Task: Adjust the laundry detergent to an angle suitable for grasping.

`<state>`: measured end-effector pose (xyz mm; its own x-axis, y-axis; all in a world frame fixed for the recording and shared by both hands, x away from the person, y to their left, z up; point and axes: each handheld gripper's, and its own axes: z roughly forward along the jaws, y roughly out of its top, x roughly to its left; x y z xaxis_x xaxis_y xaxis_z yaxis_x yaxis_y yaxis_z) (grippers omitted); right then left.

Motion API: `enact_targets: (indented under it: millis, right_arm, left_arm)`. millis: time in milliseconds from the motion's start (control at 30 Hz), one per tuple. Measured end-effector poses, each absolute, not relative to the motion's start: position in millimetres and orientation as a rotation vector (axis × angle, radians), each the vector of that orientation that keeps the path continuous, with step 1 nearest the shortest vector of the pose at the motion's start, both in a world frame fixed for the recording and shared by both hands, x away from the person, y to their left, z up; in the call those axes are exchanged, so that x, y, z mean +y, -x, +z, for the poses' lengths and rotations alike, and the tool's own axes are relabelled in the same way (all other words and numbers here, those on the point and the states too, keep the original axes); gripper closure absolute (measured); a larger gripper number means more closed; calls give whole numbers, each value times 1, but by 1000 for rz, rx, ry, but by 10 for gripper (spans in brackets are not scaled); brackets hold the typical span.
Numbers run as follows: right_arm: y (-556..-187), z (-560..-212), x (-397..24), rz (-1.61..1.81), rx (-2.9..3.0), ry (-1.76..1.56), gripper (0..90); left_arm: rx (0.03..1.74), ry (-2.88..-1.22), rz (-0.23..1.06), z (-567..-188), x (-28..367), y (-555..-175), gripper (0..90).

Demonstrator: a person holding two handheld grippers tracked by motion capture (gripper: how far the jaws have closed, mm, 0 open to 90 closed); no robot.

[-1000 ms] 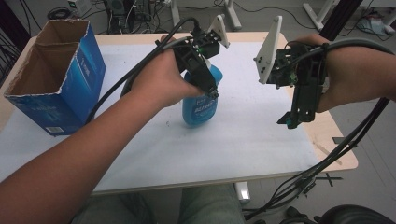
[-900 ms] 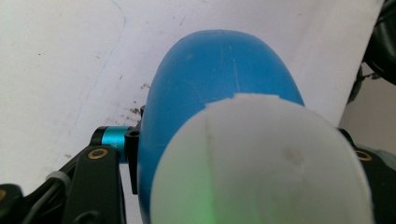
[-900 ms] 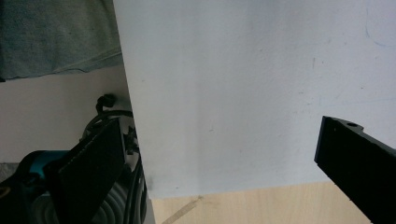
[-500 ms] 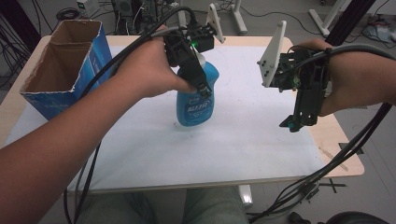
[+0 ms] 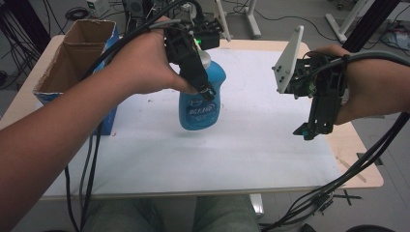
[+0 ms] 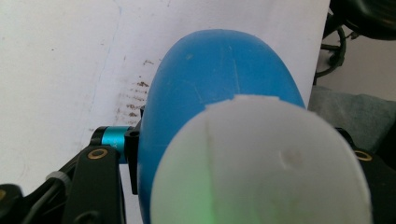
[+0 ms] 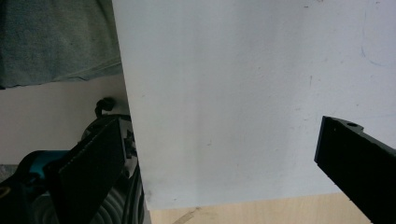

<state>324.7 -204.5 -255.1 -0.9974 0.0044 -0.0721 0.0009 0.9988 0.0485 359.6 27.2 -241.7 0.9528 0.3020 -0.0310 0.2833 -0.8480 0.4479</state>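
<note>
While the right gripper (image 5: 305, 131) hangs spread and empty over the white table's (image 5: 241, 154) near right, the left gripper (image 5: 205, 89) pinches the blue bottle (image 5: 202, 101) mid-table, lifted; cardboard box (image 5: 77, 58) far left.

The left tool (image 5: 205, 89) has carried the blue bottle (image 5: 202, 99) up off the table (image 5: 241, 159) and closer to the cardboard box (image 5: 72, 63).

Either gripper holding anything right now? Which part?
The left gripper is shut on the blue plastic bottle, gripping its upper body just below the white cap. The right gripper stands open, holding nothing.
</note>
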Motion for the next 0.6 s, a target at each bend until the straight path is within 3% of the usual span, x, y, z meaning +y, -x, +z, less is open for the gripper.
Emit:
enact_targets:
  millis: [600]
  right_arm:
    - [-324, -256, -197, 58, 3073, 11, 10]
  left_arm:
    - [36, -2708, -61, -232, 50, -342, 392]
